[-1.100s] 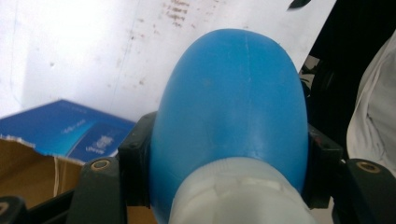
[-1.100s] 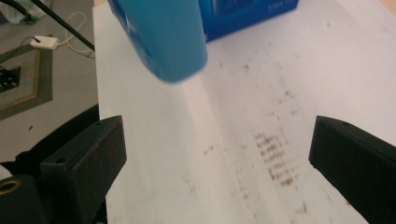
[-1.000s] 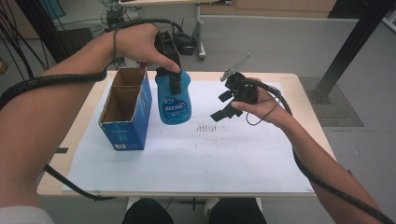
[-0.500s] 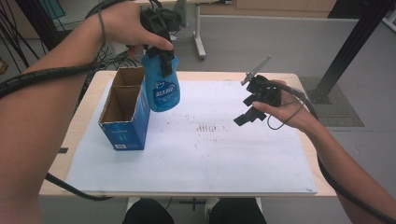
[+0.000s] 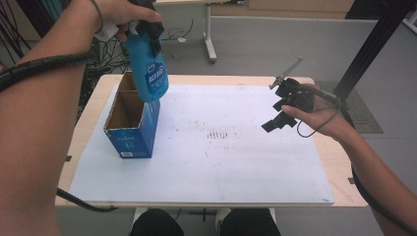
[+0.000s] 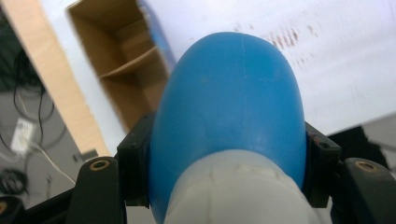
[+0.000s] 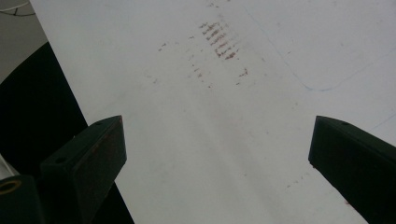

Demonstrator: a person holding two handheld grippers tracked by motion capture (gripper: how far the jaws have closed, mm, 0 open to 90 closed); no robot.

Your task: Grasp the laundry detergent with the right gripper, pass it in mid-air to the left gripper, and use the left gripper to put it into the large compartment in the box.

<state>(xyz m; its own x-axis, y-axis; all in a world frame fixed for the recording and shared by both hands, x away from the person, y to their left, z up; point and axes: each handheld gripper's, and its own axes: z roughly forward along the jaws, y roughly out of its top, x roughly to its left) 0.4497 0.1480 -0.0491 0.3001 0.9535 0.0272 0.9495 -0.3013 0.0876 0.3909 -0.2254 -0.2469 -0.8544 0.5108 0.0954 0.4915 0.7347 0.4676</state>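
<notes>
Blue bottle (image 5: 147, 69), clamped in our left gripper (image 5: 147, 29), has risen off the mat and hangs above the cardboard box (image 5: 130, 123), ready for lowering into 1 compartment; our right gripper (image 5: 282, 110) waits right of the box, jaws apart.

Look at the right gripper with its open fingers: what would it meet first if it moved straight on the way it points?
Most likely the white mat on the table, near the reddish-brown marks; nothing lies between.

White lettering on blue bottle (image 5: 150, 73) too blurred to read, small print on blue box (image 5: 129, 142) illegible
</notes>
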